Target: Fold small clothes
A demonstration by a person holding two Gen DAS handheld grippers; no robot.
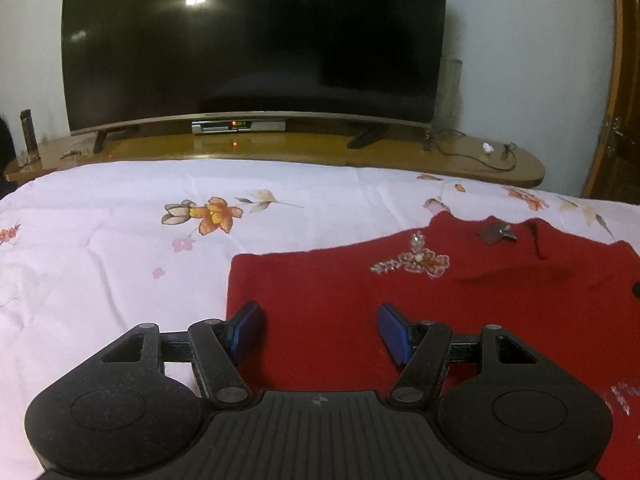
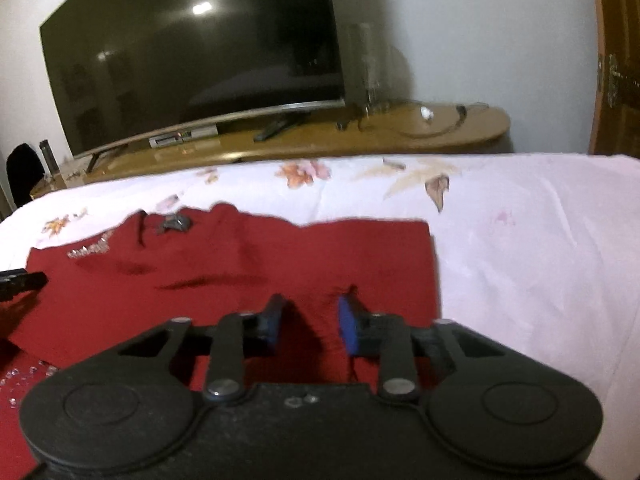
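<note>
A red garment [image 1: 400, 300] lies spread flat on a bed covered by a pale floral sheet [image 1: 120, 240], its neckline toward the far edge and a beaded flower [image 1: 416, 262] sewn near the collar.

The left tongs [image 1: 320, 330] hang over the garment's near left part — blue pads set wide apart, nothing between them, open. From the right wrist view they show only as a dark tip at the garment's left edge.

The right tongs [image 2: 308, 322] sit low over the garment's near right part, close to its right edge. The picture is blurred; a gap shows between the blue pads, and a small ridge of red cloth rises just ahead of them — whether they pinch it I cannot tell.

Beyond the bed, a dark TV [image 1: 256, 48] stands on a wooden tabletop [image 1: 280, 148].
</note>
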